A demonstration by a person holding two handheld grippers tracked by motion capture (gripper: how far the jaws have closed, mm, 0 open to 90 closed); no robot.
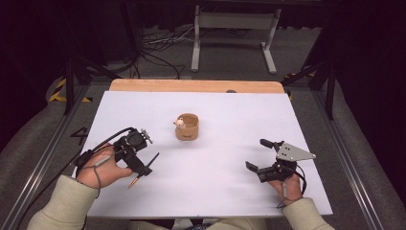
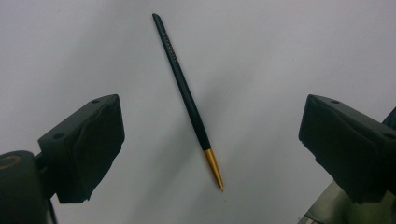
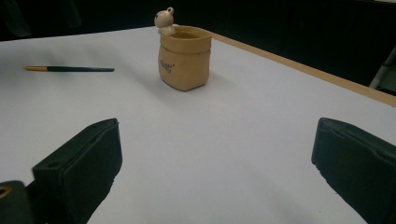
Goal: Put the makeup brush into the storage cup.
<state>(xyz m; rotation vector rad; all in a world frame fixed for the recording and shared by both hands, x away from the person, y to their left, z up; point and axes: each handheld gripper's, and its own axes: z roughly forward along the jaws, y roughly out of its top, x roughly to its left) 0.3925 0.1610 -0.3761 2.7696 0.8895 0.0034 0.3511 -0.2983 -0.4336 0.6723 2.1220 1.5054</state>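
Observation:
A dark green pen [image 2: 189, 100] with a gold tip lies flat on the white table [image 1: 220, 191]. My left gripper [image 2: 212, 122] hovers over it, open, its jaws wide on either side and touching nothing. From above, that left gripper [image 1: 138, 160] covers the pen's [image 1: 152, 161] middle at the left front. A tan sack-shaped cup [image 1: 187, 126] with a small white bear on its rim stands mid-table. My right gripper [image 1: 257, 154] is open and empty at the right front. It looks toward the cup [image 3: 184, 58], with the pen [image 3: 70, 69] farther off.
A wooden strip [image 1: 196, 86] runs along the table's far edge. Beyond it are a grey stand [image 1: 234, 36] and cables on the floor. Metal rails [image 1: 45, 153] flank the table on both sides.

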